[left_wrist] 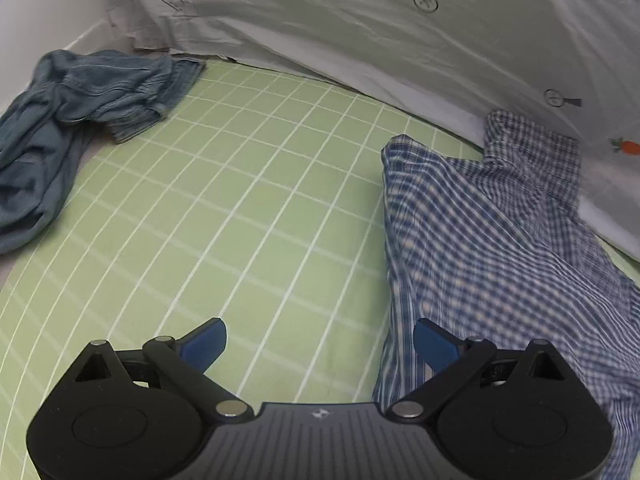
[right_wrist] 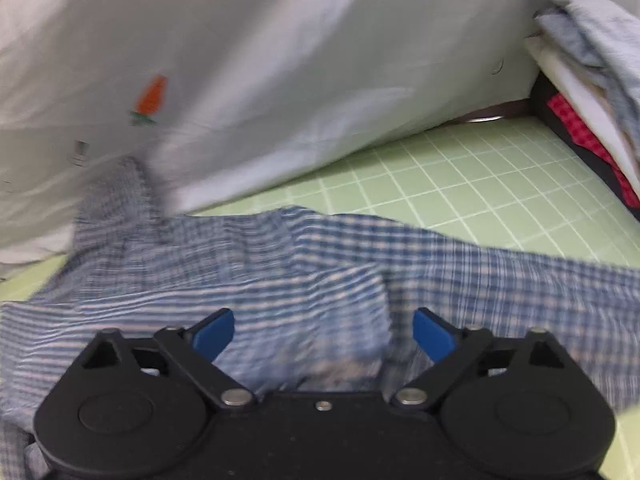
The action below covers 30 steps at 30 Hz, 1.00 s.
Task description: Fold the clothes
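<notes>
- left tool (left_wrist: pixel 320 340) spread wide, holding nothing; blue fingertips (left_wrist: pixel 206 340) over the green grid sheet (left_wrist: pixel 240 200); its right fingertip sits at the edge of the blue-white checked shirt (left_wrist: pixel 500 240), contact unclear
- right tool (right_wrist: pixel 323 334) also spread wide, nothing clamped; poised low over the checked shirt (right_wrist: pixel 320 264), a raised fold of the cloth between its fingertips (right_wrist: pixel 434 336); cannot tell if they touch the cloth
- checked shirt lies crumpled and spread on the grid sheet, right of the left tool; its far end rides up against the white cloth (left_wrist: pixel 360 20) behind; picture blurred there
- white cloth with a small carrot print (right_wrist: pixel 150 98) stands along the back of the grid sheet
- dark blue-grey garment (left_wrist: pixel 80 112) bunched at the far left of the grid sheet, well apart from the shirt
- stack of folded clothes (right_wrist: pixel 592 80) at far right in the right wrist view, pale blue on top, white under it, red-black check lowest; well apart from the shirt
</notes>
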Motion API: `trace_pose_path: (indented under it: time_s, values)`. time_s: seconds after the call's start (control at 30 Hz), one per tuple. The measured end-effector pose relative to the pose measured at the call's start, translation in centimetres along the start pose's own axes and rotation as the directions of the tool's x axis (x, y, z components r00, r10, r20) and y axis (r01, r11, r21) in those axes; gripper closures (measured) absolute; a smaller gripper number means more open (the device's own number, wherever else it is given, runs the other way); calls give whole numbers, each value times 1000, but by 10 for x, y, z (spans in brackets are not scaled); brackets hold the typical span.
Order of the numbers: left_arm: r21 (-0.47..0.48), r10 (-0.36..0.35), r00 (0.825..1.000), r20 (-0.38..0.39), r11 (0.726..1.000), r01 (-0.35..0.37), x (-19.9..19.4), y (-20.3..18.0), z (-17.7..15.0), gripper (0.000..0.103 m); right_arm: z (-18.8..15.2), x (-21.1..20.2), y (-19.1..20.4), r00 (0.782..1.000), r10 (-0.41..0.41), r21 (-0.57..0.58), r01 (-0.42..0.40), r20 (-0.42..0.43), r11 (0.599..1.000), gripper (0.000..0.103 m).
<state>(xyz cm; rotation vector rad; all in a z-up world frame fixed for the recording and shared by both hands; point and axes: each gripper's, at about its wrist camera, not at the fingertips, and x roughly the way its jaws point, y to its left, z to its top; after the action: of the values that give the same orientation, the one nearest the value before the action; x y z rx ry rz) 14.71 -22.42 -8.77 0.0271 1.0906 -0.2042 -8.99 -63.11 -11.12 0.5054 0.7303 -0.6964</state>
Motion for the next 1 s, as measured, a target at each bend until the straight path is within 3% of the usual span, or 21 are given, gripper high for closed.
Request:
trace_pose_path:
  time_s: [0.03, 0.07, 0.1, 0.13, 0.17, 0.2, 0.27, 0.37, 0.4, 0.47, 0.5, 0.57, 0.67, 0.77, 0.9, 0.97, 1.0]
  values:
    - [2, 7, 1000, -2, 1000, -7, 5, -2, 4, 4, 4, 11, -5, 1000, -9, 17, 9, -27, 1000, 23]
    - [9, 13, 1000, -3, 1000, -13, 9, -4, 8, 4, 7, 20, -10, 999, -5, 42, 7, -53, 999, 38]
    - [23, 16, 1000, -3, 1000, -16, 12, -5, 11, 4, 9, 26, -15, 997, 19, 68, -13, -77, 998, 60]
    - [33, 19, 1000, -1, 999, -19, 14, -6, 14, 4, 10, 31, -18, 993, 59, 90, -49, -100, 995, 67]
    - [43, 23, 1000, 1, 999, -23, 15, -7, 17, 4, 11, 33, -19, 989, 94, 96, -83, -114, 992, 88]
    - [48, 25, 1000, 7, 999, -25, 17, -8, 20, 4, 12, 32, -16, 987, 121, 67, -114, -110, 991, 94]
    - [51, 18, 1000, 15, 998, -19, 18, -8, 28, 4, 19, 21, -6, 983, 162, -22, -165, -82, 986, 95]
    - [49, 13, 999, 43, 999, -15, 17, -8, 41, 4, 43, -11, -14, 962, 256, -9, -257, 97, 966, 96]
    - [49, 7, 998, 60, 999, -10, 15, -9, 45, 4, 52, -21, -28, 955, 234, 57, -248, 183, 967, 96]
    - [47, -11, 996, 93, 999, 7, 12, -11, 52, 4, 62, -24, -62, 955, 57, 219, -124, 292, 968, 96]
    - [44, -24, 994, 103, 999, 19, 13, -13, 55, 4, 65, -20, -74, 957, -38, 262, -41, 288, 964, 96]
    - [39, -52, 995, 90, 998, 49, 20, -20, 59, 4, 69, 1, -82, 975, -134, 204, 97, 177, 974, 96]
    - [51, -103, 992, 67, 994, 100, 32, -35, 63, 4, 63, 4, -82, 985, -75, 174, 47, 158, 984, 95]
    - [56, -175, 984, 41, 983, 173, 46, -51, 71, 4, 58, 9, -84, 986, -106, 169, 84, 129, 982, 95]
    - [58, -270, 963, 7, 961, 269, 65, -72, 80, 5, 52, 17, -95, 989, -95, 227, 68, 112, 972, 95]
    - [44, -285, 958, -21, 957, 285, 76, -79, 85, 6, 51, 20, -100, 990, -91, 247, 63, 104, 967, 95]
    - [36, -290, 956, -35, 956, 291, 81, -82, 87, 11, 52, 21, -102, 991, -87, 258, 58, 102, 965, 95]
